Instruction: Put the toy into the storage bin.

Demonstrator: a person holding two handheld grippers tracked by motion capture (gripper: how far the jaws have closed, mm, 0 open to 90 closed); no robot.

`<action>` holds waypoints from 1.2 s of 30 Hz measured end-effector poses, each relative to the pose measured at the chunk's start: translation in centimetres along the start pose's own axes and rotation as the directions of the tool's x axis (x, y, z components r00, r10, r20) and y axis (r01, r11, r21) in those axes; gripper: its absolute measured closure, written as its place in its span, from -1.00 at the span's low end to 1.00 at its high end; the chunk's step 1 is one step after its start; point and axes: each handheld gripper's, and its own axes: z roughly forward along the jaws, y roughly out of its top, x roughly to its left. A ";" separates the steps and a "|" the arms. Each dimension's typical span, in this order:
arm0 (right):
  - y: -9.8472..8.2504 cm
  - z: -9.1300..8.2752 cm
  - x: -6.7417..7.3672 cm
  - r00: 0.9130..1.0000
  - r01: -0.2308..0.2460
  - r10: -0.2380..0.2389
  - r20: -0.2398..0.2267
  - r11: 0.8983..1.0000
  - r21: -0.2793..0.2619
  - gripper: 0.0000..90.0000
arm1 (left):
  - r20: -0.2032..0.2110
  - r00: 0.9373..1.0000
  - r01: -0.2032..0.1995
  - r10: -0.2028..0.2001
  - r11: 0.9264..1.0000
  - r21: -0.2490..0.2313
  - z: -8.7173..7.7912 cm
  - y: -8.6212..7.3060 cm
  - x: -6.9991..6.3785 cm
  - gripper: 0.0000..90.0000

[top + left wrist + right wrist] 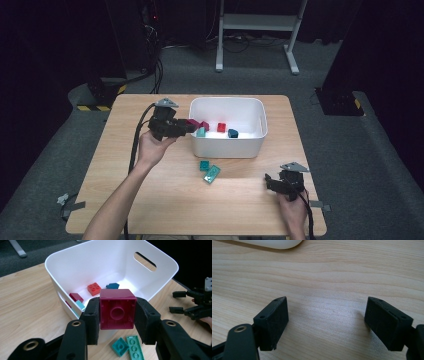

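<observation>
My left gripper [117, 315] is shut on a dark red brick [117, 312], its hollow underside facing the camera. In the high view this gripper [190, 126] holds the dark red brick [193, 122] at the left rim of the white bin [227, 150]. Inside the bin lie a red brick [94, 289], a dark blue piece [113, 286], another dark red brick [75, 296] and a light teal piece [80, 304]. Two teal bricks [210, 171] lie on the table in front of the bin. My right gripper [325, 325] stands open over bare wood, near the table's front right [272, 181].
The wooden table [150, 200] has bare room at the left and the front. A white frame's legs [257, 30] stand on the grey floor beyond the table. Dark equipment and cables [150, 55] sit at the back left.
</observation>
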 end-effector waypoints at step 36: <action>0.0 0.0 0.0 1.000 0.000 0.000 0.000 1.000 0.000 -0.57 | -0.046 0.999 -0.005 0.008 0.997 0.074 5.7 2.1 0.3 0.17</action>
